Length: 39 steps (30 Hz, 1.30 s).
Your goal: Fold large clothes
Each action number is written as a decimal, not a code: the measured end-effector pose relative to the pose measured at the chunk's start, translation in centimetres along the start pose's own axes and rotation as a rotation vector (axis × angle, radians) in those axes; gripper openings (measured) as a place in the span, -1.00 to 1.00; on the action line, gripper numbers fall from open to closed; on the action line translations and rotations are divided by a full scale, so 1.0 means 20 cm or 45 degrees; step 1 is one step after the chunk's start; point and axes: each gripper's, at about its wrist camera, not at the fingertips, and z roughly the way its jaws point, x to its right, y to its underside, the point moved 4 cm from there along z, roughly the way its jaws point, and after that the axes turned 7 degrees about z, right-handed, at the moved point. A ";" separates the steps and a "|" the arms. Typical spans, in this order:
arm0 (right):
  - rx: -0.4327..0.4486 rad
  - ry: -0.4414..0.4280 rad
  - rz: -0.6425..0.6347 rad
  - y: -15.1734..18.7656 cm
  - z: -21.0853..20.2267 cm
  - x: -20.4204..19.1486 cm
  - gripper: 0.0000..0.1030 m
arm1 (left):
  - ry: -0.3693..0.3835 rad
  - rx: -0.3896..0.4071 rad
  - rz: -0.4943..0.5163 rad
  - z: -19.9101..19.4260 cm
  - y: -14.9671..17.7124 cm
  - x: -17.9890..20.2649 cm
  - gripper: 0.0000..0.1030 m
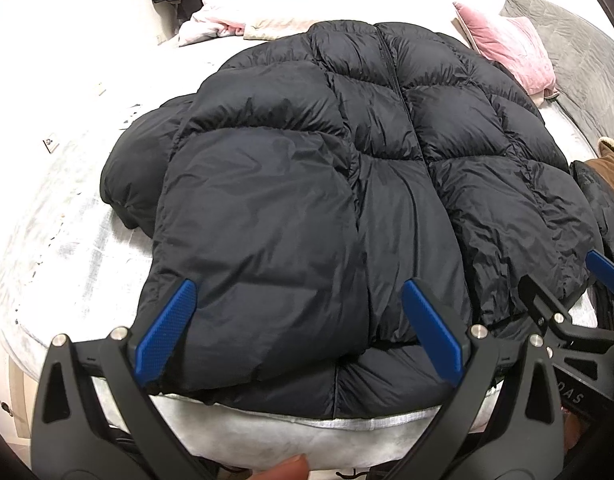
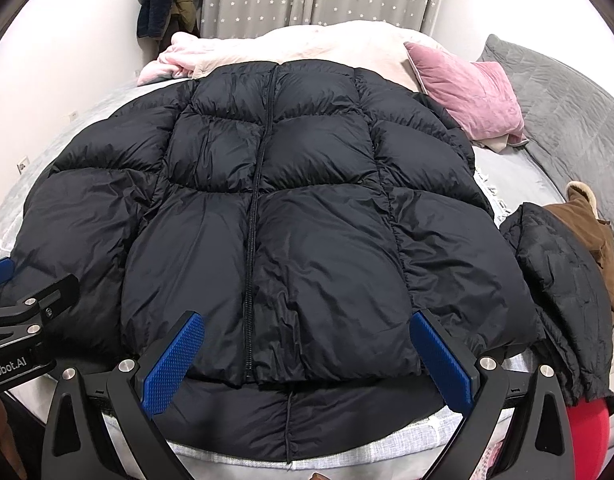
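Note:
A large black puffer jacket (image 1: 387, 128) lies zipped, front up, on the bed. Its left sleeve (image 1: 251, 240) is folded over the body. It also fills the right wrist view (image 2: 291, 208). My left gripper (image 1: 303, 332) is open and empty, its blue pads just above the folded sleeve near the hem. My right gripper (image 2: 307, 364) is open and empty over the jacket's hem near the zip. The right gripper also shows at the right edge of the left wrist view (image 1: 563, 304).
The bed (image 1: 67, 216) has a light grey cover. A pink pillow (image 2: 467, 92), a pale duvet (image 2: 307, 44) and a grey quilt (image 2: 567, 120) lie at the far end. Another dark garment (image 2: 559, 280) and a brown one (image 2: 603, 240) lie right.

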 end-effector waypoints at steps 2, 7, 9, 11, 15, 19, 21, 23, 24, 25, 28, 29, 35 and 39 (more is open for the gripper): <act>0.000 -0.001 -0.002 0.00 0.00 0.00 1.00 | -0.001 0.001 -0.003 0.00 0.00 -0.01 0.98; -0.003 -0.002 -0.002 0.00 0.00 0.00 1.00 | -0.007 0.000 -0.013 0.01 0.00 -0.03 0.99; -0.005 -0.010 -0.002 0.00 0.00 0.00 1.00 | 0.001 -0.001 -0.022 0.01 0.00 -0.04 0.99; -0.009 -0.016 0.000 0.00 0.01 0.00 1.00 | 0.004 0.010 -0.033 0.00 0.00 -0.06 0.99; -0.013 -0.039 0.008 0.00 0.00 0.00 1.00 | 0.001 0.046 -0.038 -0.01 -0.02 -0.08 0.98; -0.016 -0.037 0.016 0.00 0.01 0.00 1.00 | 0.110 0.010 -0.008 -0.01 -0.03 -0.08 0.98; -0.009 -0.041 0.014 0.00 0.00 0.00 1.00 | 0.133 0.001 -0.003 -0.01 -0.04 -0.09 0.98; 0.007 -0.065 0.009 0.00 -0.01 0.01 1.00 | 0.146 0.006 -0.002 -0.04 -0.06 -0.13 0.99; 0.016 -0.081 0.002 -0.01 -0.02 0.01 1.00 | 0.152 0.016 -0.008 -0.05 -0.07 -0.16 0.99; 0.023 -0.090 -0.003 -0.02 -0.03 0.02 1.00 | 0.154 0.026 -0.017 -0.07 -0.08 -0.18 0.99; 0.032 -0.114 0.047 -0.06 -0.06 0.09 1.00 | 0.111 0.076 -0.075 -0.12 -0.15 -0.36 0.99; 0.029 -0.131 0.071 -0.08 -0.07 0.11 1.00 | 0.087 0.087 -0.084 -0.12 -0.17 -0.43 0.99; -0.044 -0.246 0.234 -0.16 -0.06 0.27 1.00 | -0.166 0.005 -0.108 0.05 -0.28 -0.86 0.99; -0.085 -0.206 0.234 -0.18 -0.02 0.30 1.00 | -0.214 -0.099 -0.125 0.29 -0.32 -1.08 0.98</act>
